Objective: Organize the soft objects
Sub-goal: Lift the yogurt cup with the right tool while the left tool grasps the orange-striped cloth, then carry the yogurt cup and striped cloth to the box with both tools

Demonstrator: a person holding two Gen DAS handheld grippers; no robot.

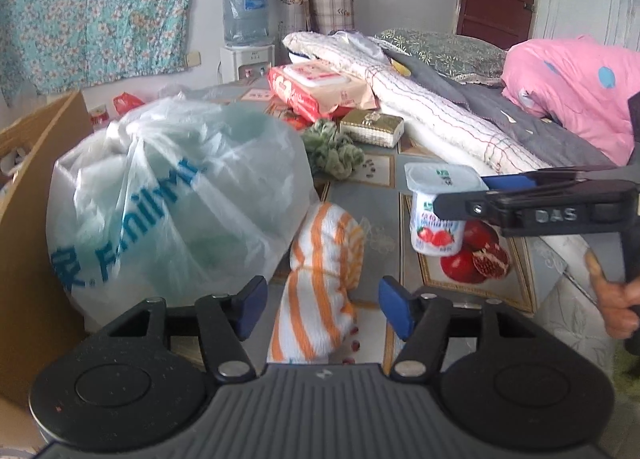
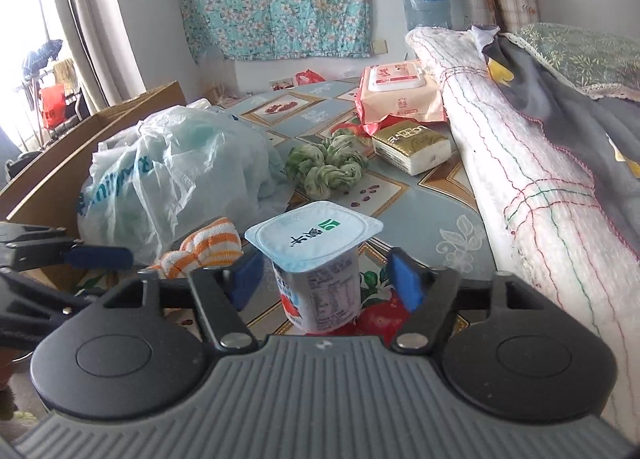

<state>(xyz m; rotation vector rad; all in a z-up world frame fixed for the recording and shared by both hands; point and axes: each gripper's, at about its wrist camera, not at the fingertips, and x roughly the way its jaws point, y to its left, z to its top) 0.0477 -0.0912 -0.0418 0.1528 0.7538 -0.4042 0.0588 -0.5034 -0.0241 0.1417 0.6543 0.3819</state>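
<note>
An orange-and-white striped towel [image 1: 320,283], rolled and tied, lies on the patterned table beside a big white plastic bag [image 1: 176,195]. My left gripper [image 1: 324,309] is open, its blue pads on either side of the towel's near end without pressing it. A strawberry yogurt cup [image 2: 320,271] stands upright on the table. My right gripper [image 2: 326,281] straddles it, open, with a gap between each pad and the cup. In the left wrist view the right gripper [image 1: 452,197] reaches in from the right around the cup [image 1: 438,235]. The towel [image 2: 208,249] also shows in the right wrist view.
A green knitted bundle [image 2: 326,167], a gold tissue pack [image 2: 412,147] and a wet-wipes pack [image 2: 400,95] lie farther back. A rolled white blanket [image 2: 520,163] lines the right side, with a pink quilt [image 1: 572,87] beyond. A cardboard box [image 1: 36,187] stands left. A hand [image 1: 616,299] holds the right gripper.
</note>
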